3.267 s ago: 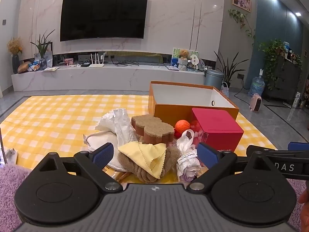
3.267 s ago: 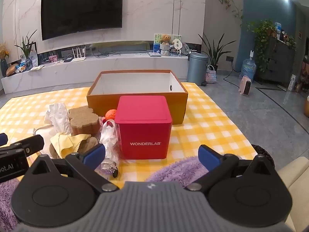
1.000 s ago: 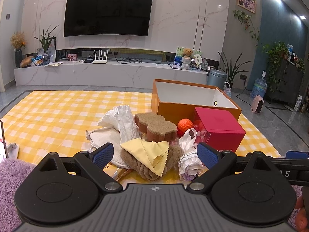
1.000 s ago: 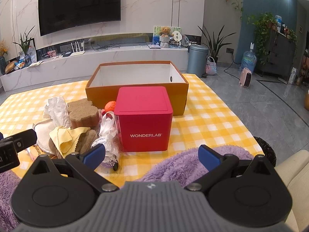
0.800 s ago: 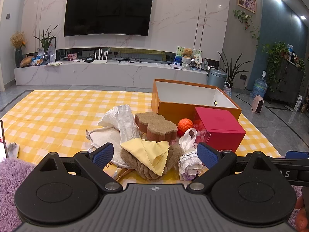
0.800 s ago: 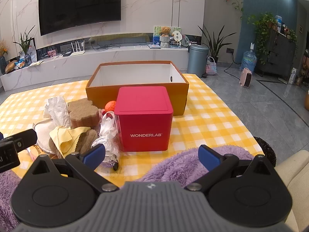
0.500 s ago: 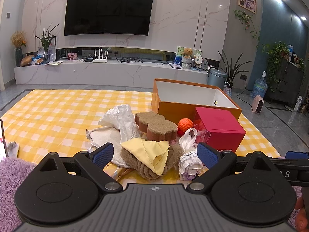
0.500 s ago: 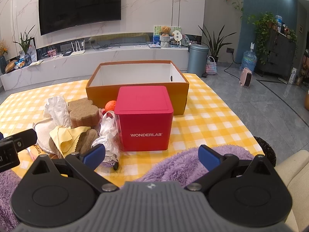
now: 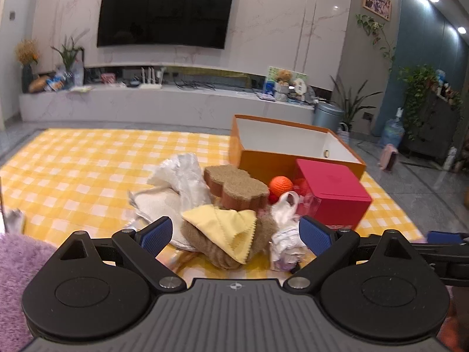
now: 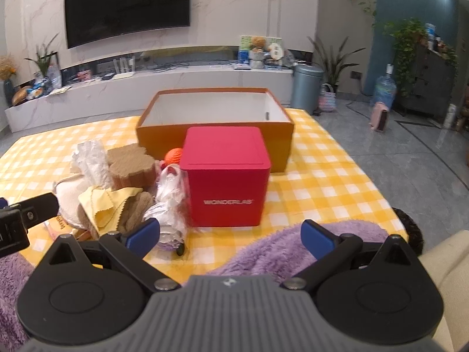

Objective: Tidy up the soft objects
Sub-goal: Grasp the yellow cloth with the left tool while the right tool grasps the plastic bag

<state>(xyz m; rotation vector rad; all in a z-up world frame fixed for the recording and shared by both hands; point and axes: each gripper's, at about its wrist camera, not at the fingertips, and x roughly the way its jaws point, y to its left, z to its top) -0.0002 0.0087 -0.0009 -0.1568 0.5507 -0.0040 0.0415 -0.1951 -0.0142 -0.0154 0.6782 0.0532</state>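
Note:
A heap of soft things lies on the yellow checked cloth (image 9: pixel 88 170): a yellow cloth (image 9: pixel 222 228) (image 10: pixel 108 202) draped over a brown knitted piece (image 9: pixel 261 234), a brown sponge (image 9: pixel 237 187) (image 10: pixel 132 167), a white crumpled bag (image 9: pixel 181 173), a cream pouch (image 9: pixel 158 205), a knotted plastic bag (image 9: pixel 285 231) (image 10: pixel 170 199) and an orange ball (image 9: pixel 280 185) (image 10: pixel 173 156). Behind them stands an open orange box (image 9: pixel 263 161) (image 10: pixel 217 138), and a red cube box (image 9: pixel 331 196) (image 10: pixel 227 182) sits in front of it. My left gripper (image 9: pixel 236 234) is open just short of the heap. My right gripper (image 10: pixel 230 234) is open before the red cube.
Purple fluffy fabric (image 10: pixel 293 249) (image 9: pixel 17 264) lies near both grippers at the cloth's near edge. A beige cushion edge (image 10: pixel 445 267) is at the right. Beyond the cloth are grey floor, a white TV bench (image 9: pixel 164 102), a bin (image 10: pixel 307 88) and plants.
Both views shift only slightly; the right gripper has edged a little nearer the red cube. No object has moved and both grippers stay open.

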